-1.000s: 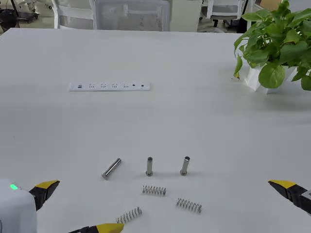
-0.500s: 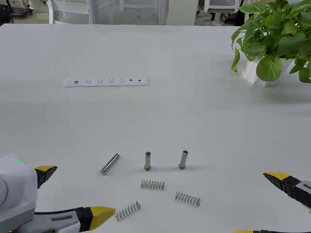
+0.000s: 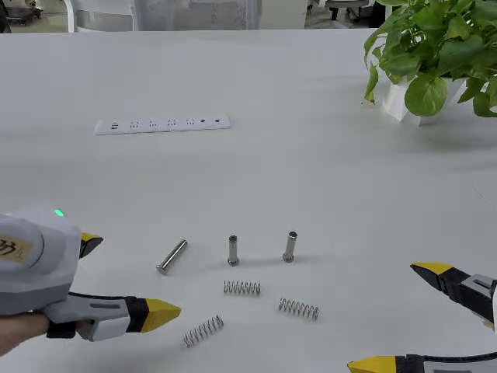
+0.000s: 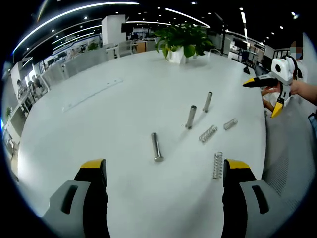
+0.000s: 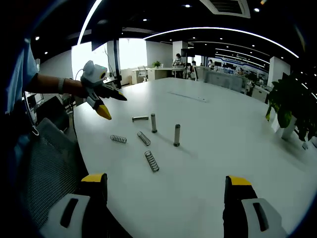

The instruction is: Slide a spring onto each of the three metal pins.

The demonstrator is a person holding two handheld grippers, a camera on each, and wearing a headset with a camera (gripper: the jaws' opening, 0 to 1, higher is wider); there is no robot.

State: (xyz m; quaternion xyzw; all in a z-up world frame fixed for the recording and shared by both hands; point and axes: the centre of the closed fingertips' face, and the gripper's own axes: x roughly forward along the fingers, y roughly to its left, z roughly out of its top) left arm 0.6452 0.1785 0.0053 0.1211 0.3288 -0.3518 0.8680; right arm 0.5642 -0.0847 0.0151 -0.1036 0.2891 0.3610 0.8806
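Observation:
Three metal pins rest on the white table: one lies flat [image 3: 172, 256], two stand upright [image 3: 233, 250] [image 3: 290, 246]. Three loose springs [image 3: 241, 287] [image 3: 299, 308] [image 3: 203, 330] lie just in front of them, none on a pin. My left gripper [image 3: 128, 278] is open to the left of the pins, nothing between its yellow tips. My right gripper [image 3: 396, 317] is open at the lower right, also holding nothing. The left gripper view has the flat pin [image 4: 156, 147] straight ahead and a spring [image 4: 217, 165] near the right jaw. In the right gripper view a spring [image 5: 151, 161] lies nearest.
A white power strip [image 3: 161, 123] lies further back on the table. A potted green plant [image 3: 435, 54] stands at the far right. The table's near edge runs close under both grippers, and office chairs stand behind the far edge.
My left gripper has come up and forward toward the pins, with more of its body in view. The right gripper's lower jaw has come into view. Pins and springs have not moved.

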